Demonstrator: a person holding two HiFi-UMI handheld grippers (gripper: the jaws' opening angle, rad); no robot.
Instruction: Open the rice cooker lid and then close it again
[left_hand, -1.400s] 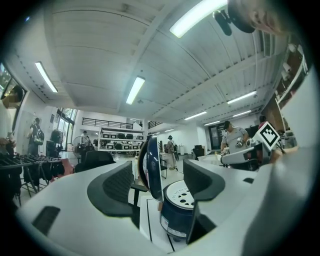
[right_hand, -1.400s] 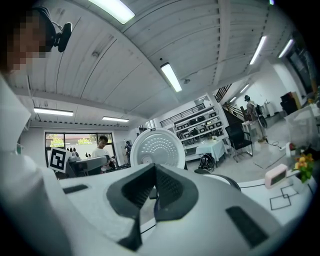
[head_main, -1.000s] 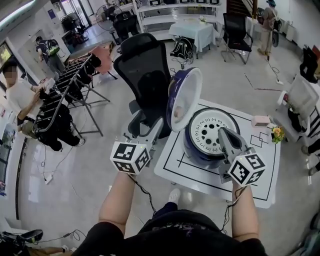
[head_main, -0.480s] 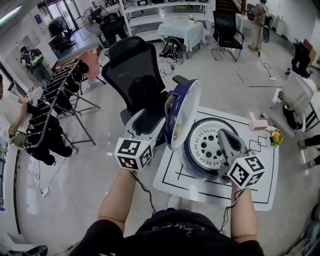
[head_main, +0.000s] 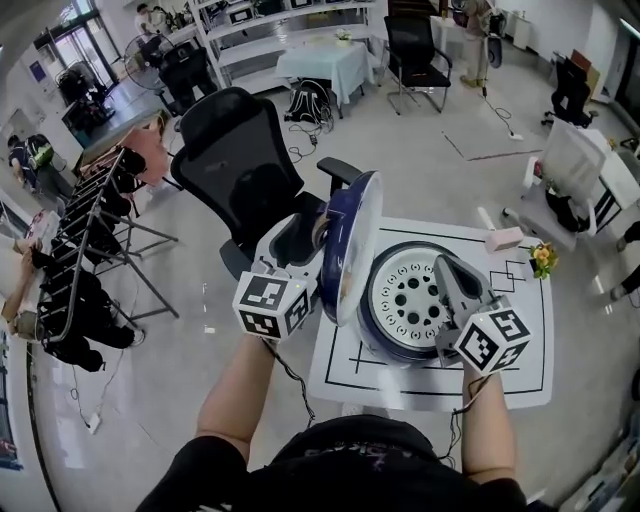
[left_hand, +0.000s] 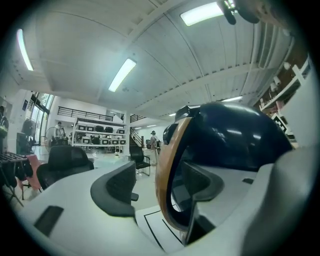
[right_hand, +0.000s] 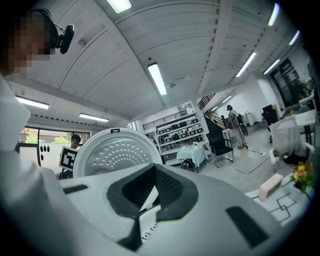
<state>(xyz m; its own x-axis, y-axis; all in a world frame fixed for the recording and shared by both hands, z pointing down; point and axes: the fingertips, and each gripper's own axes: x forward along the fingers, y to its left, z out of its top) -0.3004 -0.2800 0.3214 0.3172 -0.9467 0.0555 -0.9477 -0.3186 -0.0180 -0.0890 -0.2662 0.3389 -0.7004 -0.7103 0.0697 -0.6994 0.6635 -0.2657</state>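
The rice cooker (head_main: 382, 343) sat on our white counter (head_main: 520, 362) with its lid (head_main: 348, 250) raised and standing on edge at the cooker's left side. Our left tool (left_hand: 160, 192) was released. Its jaws had just been closing a little, with the lid's rim between them. Our right tool (right_hand: 150, 200) was clenched on nothing, over the cooker's near right edge.
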